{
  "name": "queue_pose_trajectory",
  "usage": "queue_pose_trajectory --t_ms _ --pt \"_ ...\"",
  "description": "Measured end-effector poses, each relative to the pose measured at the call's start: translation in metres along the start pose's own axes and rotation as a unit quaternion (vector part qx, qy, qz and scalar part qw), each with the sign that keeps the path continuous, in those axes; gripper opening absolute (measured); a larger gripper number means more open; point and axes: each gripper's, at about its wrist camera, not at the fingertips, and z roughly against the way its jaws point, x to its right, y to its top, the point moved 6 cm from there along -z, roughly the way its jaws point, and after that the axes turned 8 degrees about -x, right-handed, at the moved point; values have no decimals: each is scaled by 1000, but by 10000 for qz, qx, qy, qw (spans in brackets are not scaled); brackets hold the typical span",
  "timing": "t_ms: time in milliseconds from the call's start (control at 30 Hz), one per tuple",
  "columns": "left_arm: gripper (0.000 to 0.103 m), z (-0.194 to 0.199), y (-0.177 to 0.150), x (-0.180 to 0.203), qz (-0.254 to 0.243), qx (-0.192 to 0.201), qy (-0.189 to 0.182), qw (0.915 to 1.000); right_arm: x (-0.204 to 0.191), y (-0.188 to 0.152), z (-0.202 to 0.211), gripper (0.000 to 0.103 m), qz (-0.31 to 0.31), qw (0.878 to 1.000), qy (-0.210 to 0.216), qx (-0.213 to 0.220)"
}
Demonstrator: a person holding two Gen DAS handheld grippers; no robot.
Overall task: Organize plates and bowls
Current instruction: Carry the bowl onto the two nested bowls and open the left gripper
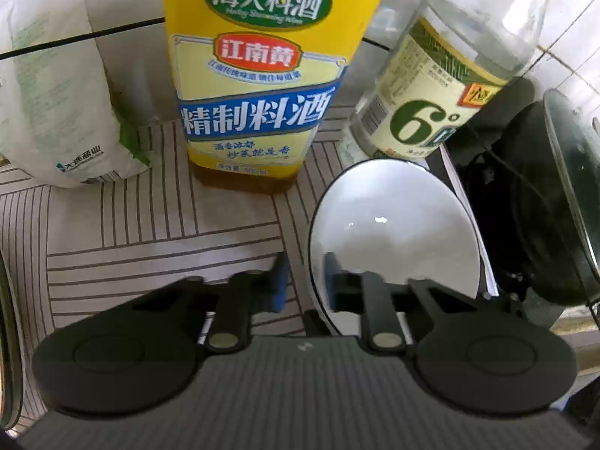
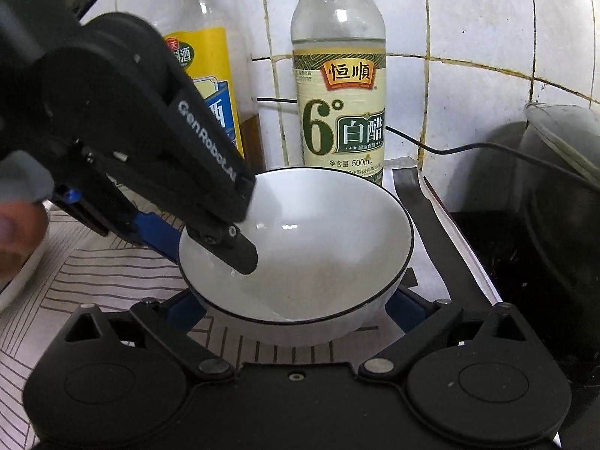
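On the bench point(image 2: 112, 281), the left hand-held gripper point(image 1: 305, 281) clamps the white bowl point(image 2: 318, 247) by its rim. Around the bowl's base, the right hand-held gripper point(image 2: 296, 311) stands wide open.

glossy white ceramic bowl point(image 2: 318, 247), matt blk plastic gripper point(image 2: 300, 311), clear glass bottle point(image 2: 339, 75).

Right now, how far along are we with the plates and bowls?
Nothing looks sorted yet. In hand: the left tool is shut on the near-left rim of the white bowl, which stands on the striped mat in front of the vinegar bottle. The right tool is open, its fingers either side of the bowl. Left: moving the bowl; a plate edge shows at far left.
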Motion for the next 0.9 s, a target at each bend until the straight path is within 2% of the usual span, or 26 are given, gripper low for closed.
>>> queue_pose_trajectory --t_ms 133,433,733,900 --pt "11 4 -8 9 -371 -30 23 9993 -2 -2 5 100 -29 10000 10 16" --pt "11 30 -40 14 -576 -51 105 9983 -8 -15 32 101 -344 9993 127 27" --pt "11 83 -78 11 -574 28 121 9983 -28 -24 80 101 -229 9992 314 127" --pt "12 114 -101 -8 -336 53 94 9994 -51 -28 113 101 -9 9984 520 214"
